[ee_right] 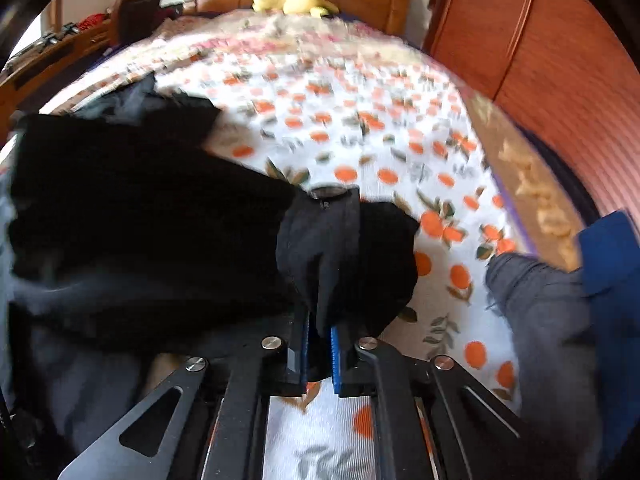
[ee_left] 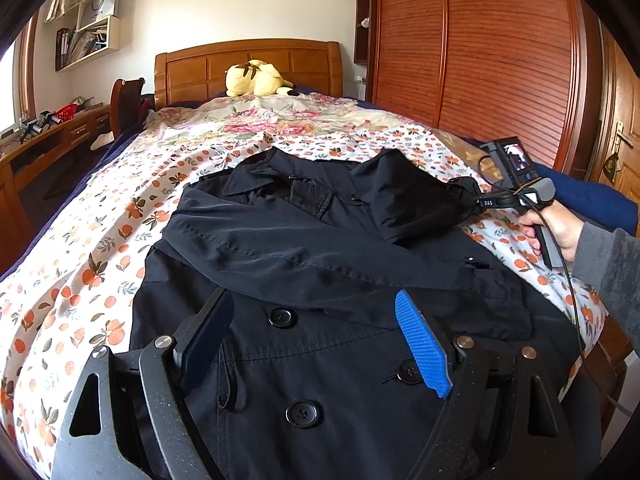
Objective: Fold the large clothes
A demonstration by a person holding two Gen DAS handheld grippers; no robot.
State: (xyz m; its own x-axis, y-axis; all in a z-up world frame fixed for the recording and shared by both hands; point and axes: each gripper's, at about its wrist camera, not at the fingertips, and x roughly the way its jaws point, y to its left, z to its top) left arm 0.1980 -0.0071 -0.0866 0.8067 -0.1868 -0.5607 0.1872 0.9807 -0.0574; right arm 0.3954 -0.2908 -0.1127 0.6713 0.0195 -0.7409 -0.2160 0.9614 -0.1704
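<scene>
the left gripper (ee_left: 316, 344) hovered low over the front panel of the black coat (ee_left: 320, 264), its jaws spread wide with nothing between them, near the foot end of the bed. the coat lay face up along the middle of the floral bedspread (ee_left: 80, 264), buttons showing, one sleeve already folded across the chest. toward the right edge of the bed the right gripper (ee_right: 319, 344) was clenched on the cuff end of the other sleeve (ee_right: 344, 256), the cloth bunched between the pads.

risks, as judged: the bite looked shallow and gathered — smooth fabric could slip free if the sleeve were pulled across quickly. with the left jaws not pinning the body, a drag on the sleeve could shift the whole coat and disturb the fold already laid. the right-hand view was blurred, so the depth of the grip could not be confirmed.

the bedspread was rumpled toward the headboard (ee_left: 248, 64), where a yellow plush toy (ee_left: 256, 78) rested. a wooden wardrobe (ee_left: 480, 60) stood along the right side — a desk (ee_left: 52, 136) and wall shelves (ee_left: 90, 28) on the left.
</scene>
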